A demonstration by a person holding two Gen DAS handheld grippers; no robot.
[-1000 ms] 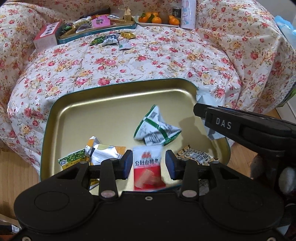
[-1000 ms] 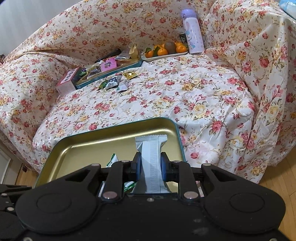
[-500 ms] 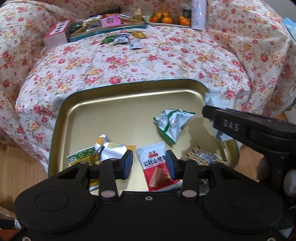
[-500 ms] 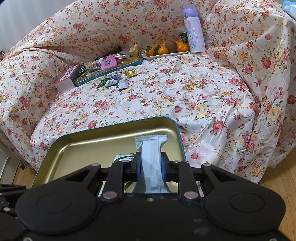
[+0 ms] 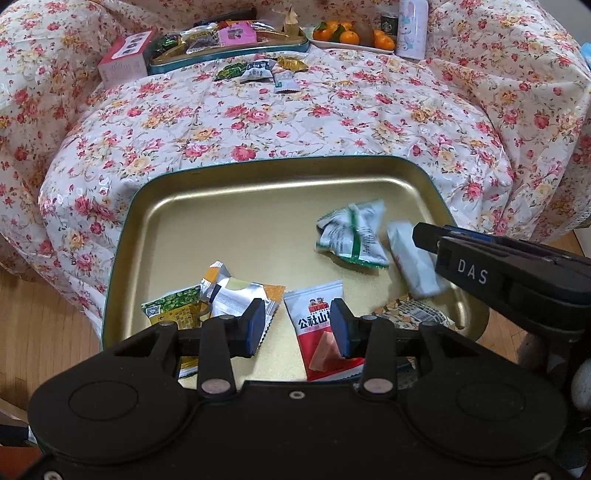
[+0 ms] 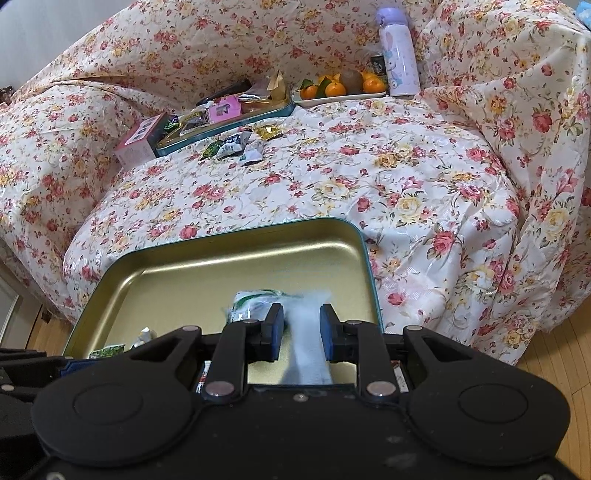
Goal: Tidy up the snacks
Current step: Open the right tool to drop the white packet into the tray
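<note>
A gold tray [image 5: 258, 162] [image 6: 240, 229] sits at the front edge of the flowered sofa. In it lie a red packet [image 5: 317, 332], a silver-orange packet [image 5: 236, 291], a green-yellow packet [image 5: 170, 310], a patterned packet [image 5: 417, 314] and a blurred green-white packet [image 5: 351, 236] [image 6: 251, 299]. My left gripper [image 5: 297, 328] hangs open above the red packet and holds nothing. My right gripper [image 6: 302, 332] [image 5: 424, 236] reaches over the tray's right side, shut on a blurred white packet [image 6: 306, 354] [image 5: 410, 254] that slants down toward the tray floor.
At the back of the sofa stands a second tray [image 5: 229, 55] full of snacks. Around it are a pink box [image 5: 125, 55], several loose packets [image 5: 258, 70], a plate of oranges [image 5: 347, 35] and a pale bottle [image 5: 412, 26]. Wooden floor [image 5: 44, 314] lies below the seat.
The green-white packet has tumbled toward the tray's right side. The white packet now sits lower between the right pads and is smeared. The left view has swung slightly left.
</note>
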